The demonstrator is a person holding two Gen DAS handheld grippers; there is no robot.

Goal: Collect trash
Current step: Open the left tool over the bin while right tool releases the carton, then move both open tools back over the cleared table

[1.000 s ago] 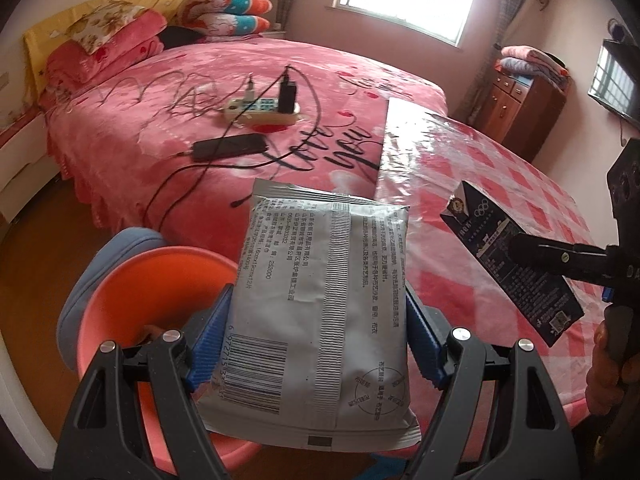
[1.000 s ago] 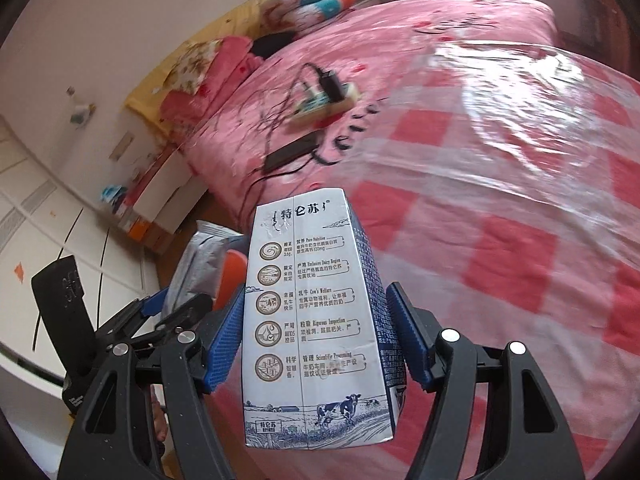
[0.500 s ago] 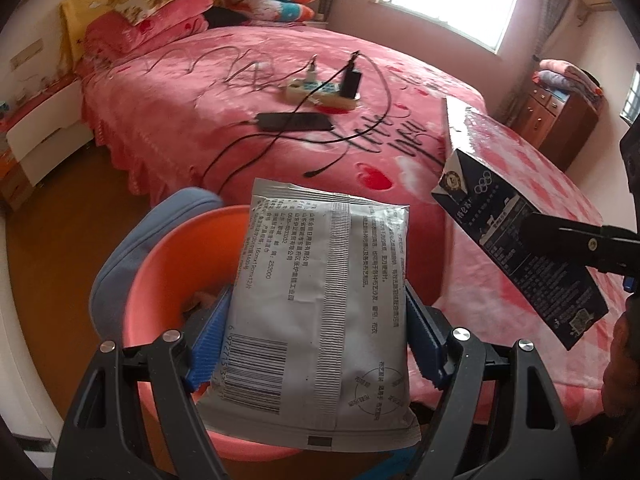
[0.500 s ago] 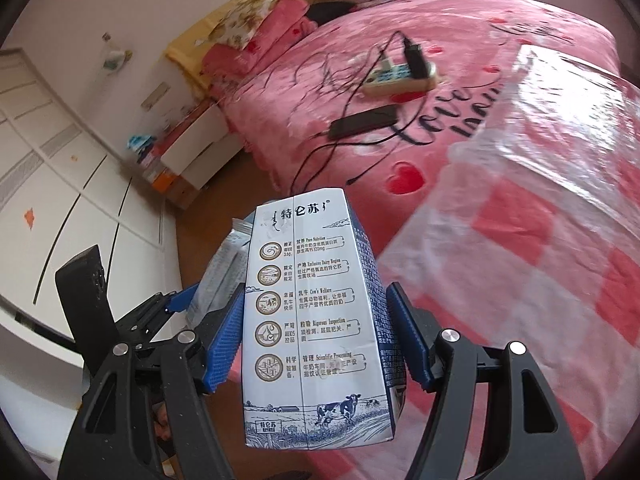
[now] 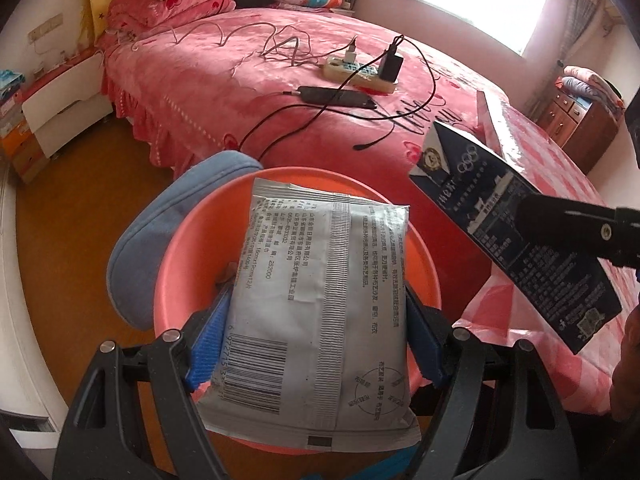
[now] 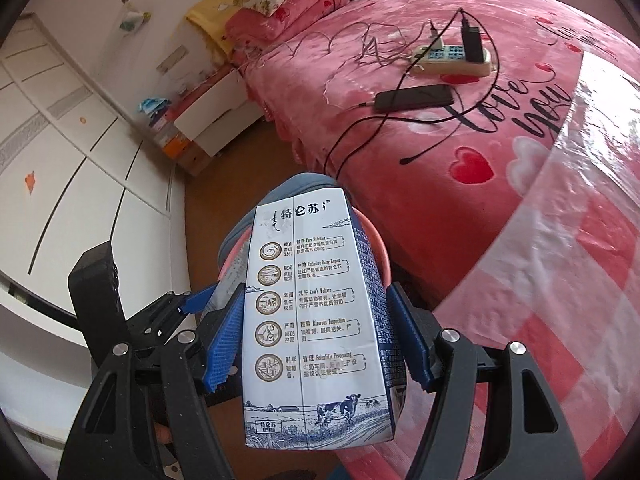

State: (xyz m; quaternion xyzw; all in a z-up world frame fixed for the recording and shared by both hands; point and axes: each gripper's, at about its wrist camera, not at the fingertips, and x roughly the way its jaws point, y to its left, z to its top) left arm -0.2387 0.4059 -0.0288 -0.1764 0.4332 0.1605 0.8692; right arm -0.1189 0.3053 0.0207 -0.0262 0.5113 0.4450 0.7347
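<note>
Both handheld tools share one build. The left gripper (image 5: 316, 344) has matte black, open-framed triangular arms, with silver round-headed screws at ten and two o'clock of its centre, and ridged blue pads (image 5: 208, 344) lining the inner faces. The right gripper (image 6: 316, 340) matches: black plastic arms, silver screws, serrated blue pads (image 6: 226, 344).

The orange basin (image 5: 172, 264) lies open from above, its hollow mostly bare, though the grey packet (image 5: 320, 304) in the left gripper (image 5: 316, 344) hangs over its middle. A blue cushion (image 5: 160, 216) hugs its far-left rim. The bed (image 5: 248, 80) and the checked surface (image 5: 560, 184) close it in on the right, where the milk carton (image 5: 516, 232) juts in. Bare floor (image 5: 72, 200) lies free on the left.
</note>
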